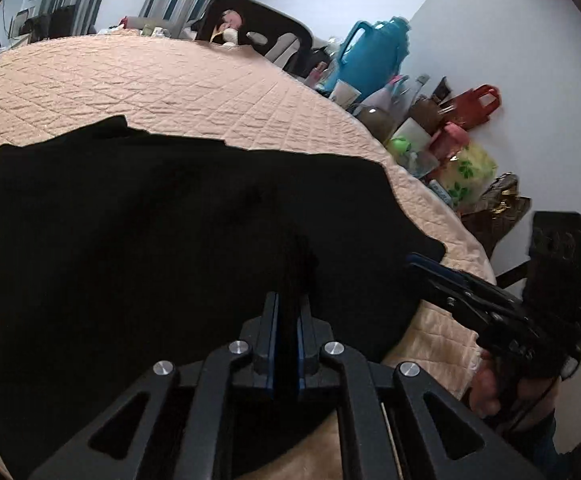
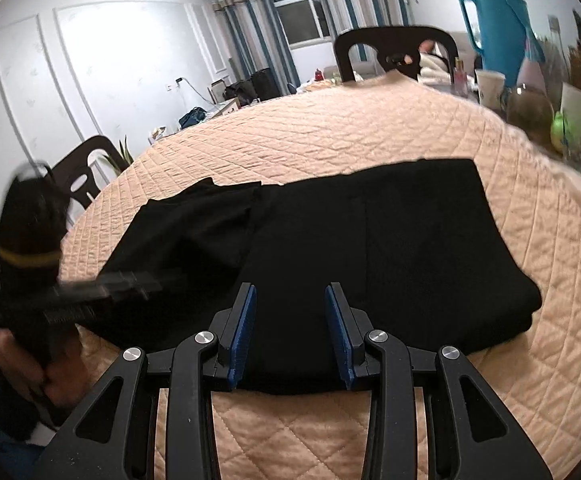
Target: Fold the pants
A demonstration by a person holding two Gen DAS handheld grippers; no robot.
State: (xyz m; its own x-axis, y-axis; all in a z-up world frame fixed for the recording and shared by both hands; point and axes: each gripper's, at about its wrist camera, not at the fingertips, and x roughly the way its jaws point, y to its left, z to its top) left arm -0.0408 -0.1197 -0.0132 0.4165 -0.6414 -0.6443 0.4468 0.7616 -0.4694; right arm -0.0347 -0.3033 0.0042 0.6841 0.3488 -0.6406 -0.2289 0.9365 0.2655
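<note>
Black pants [image 1: 150,240] lie partly folded on a peach quilted table cover [image 1: 150,80]; they also show in the right wrist view [image 2: 370,248]. My left gripper [image 1: 286,308] is shut on a pinch of the black cloth near the pants' near edge. In the right wrist view the left gripper [image 2: 158,280] reaches in blurred from the left. My right gripper [image 2: 290,320] is open and empty, its blue pads [image 2: 242,328] low over the pants' near edge. It shows in the left wrist view [image 1: 414,260] at the pants' right corner.
A teal thermos jug [image 1: 374,48], cups, bottles and bags [image 1: 470,168] crowd the table's right edge by the wall. Dark chairs stand at the far side [image 2: 390,48] and at the left [image 2: 86,172]. The quilted cover [image 2: 330,128] stretches beyond the pants.
</note>
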